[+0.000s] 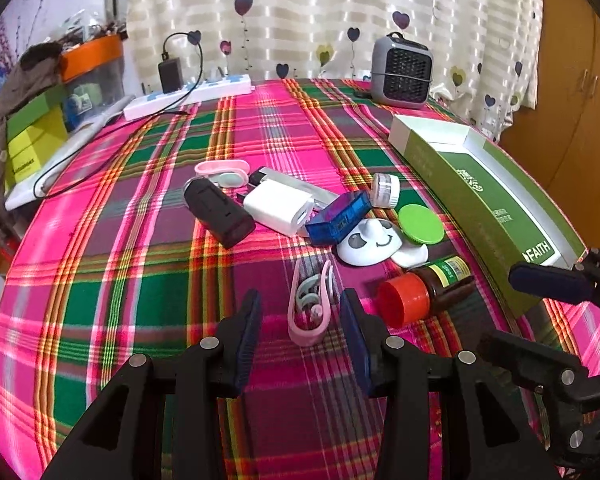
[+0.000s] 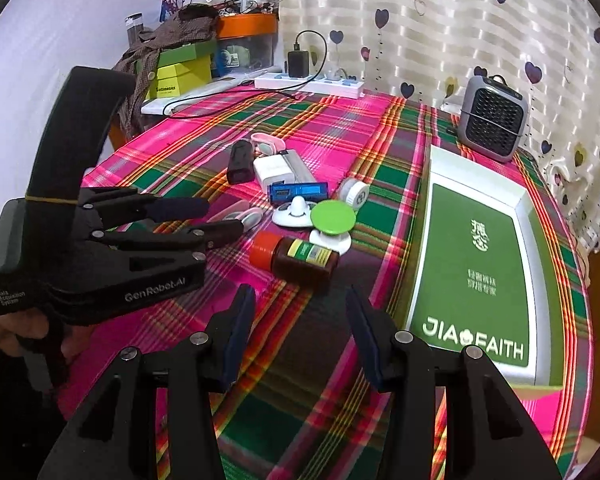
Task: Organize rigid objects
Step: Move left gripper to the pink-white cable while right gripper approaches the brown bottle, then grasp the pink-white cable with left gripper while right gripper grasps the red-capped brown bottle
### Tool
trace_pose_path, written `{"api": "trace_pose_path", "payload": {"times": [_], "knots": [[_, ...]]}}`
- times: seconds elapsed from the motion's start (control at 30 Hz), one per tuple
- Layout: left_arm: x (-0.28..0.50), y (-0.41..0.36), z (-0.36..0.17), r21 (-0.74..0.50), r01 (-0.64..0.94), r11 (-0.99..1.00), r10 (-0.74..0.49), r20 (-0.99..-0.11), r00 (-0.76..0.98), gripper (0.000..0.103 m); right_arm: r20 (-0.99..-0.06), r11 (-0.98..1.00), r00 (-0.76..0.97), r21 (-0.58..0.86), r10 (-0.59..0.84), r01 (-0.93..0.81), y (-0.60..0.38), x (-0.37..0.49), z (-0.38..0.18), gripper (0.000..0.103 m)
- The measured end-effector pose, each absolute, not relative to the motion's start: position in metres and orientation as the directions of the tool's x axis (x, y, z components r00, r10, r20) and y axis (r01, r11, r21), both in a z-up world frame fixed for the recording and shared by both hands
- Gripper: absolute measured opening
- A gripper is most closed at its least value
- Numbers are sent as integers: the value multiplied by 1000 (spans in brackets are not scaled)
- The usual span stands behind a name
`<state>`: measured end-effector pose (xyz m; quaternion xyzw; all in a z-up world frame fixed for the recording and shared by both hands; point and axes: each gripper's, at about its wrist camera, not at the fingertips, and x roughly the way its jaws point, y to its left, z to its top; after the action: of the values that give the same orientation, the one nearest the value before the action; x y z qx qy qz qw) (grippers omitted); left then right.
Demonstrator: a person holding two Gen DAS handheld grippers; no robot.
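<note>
Left gripper (image 1: 300,320) has its jaws spread wide, straddling the pink clip (image 1: 310,308) at lower centre of the left wrist view; nothing is clamped. Right gripper (image 2: 300,320) also has its jaws apart, holding nothing, aimed at the brown bottle (image 2: 300,258) at centre of its view.

Pink clip: thin plastic loop, light and probably a bit springy. Long axis runs near-vertical in frame, closed bend toward the bottom, open ends toward the top. The jaws stand either side of the long arms, so pinch across the two arms at mid-length; pressing hard may flex it. A grey inner piece sits inside the loop, and whether it is attached I cannot tell.

Brown bottle: lying on its side, red cap (image 2: 263,249) pointing left in the right wrist view, long axis roughly left-right with a slight tilt. Rigid, smooth, likely to roll; take it across the body near the label.

Green box (image 2: 476,264), open, at right of frame, looks like the place for the items. The remaining small items cluster at centre of the plaid cloth (image 2: 308,420).
</note>
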<state>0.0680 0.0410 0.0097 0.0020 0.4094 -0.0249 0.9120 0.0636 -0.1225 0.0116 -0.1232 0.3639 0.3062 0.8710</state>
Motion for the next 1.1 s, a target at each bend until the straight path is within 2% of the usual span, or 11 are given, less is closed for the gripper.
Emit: {"api": "trace_pose_path", "payload": {"times": [0.1, 0.17, 0.77, 0.93, 1.1], "knots": [[72, 40, 9, -27, 56, 998, -57, -753, 656, 37, -713, 776, 544, 2, 443, -630, -120, 70, 12, 48], [74, 40, 8, -36, 61, 997, -67, -758, 649, 23, -717, 771, 539, -4, 442, -637, -117, 75, 13, 48], [48, 56, 10, -63, 59, 996, -86, -755, 651, 22, -793, 674, 386, 40, 471, -738, -99, 107, 0, 48], [38, 62, 10, -81, 56, 995, -98, -753, 651, 22, -794, 610, 311, 93, 522, -787, -93, 95, 0, 48], [30, 68, 9, -97, 52, 994, -108, -750, 652, 22, -774, 624, 360, 58, 521, -779, -95, 94, 9, 48]]}}
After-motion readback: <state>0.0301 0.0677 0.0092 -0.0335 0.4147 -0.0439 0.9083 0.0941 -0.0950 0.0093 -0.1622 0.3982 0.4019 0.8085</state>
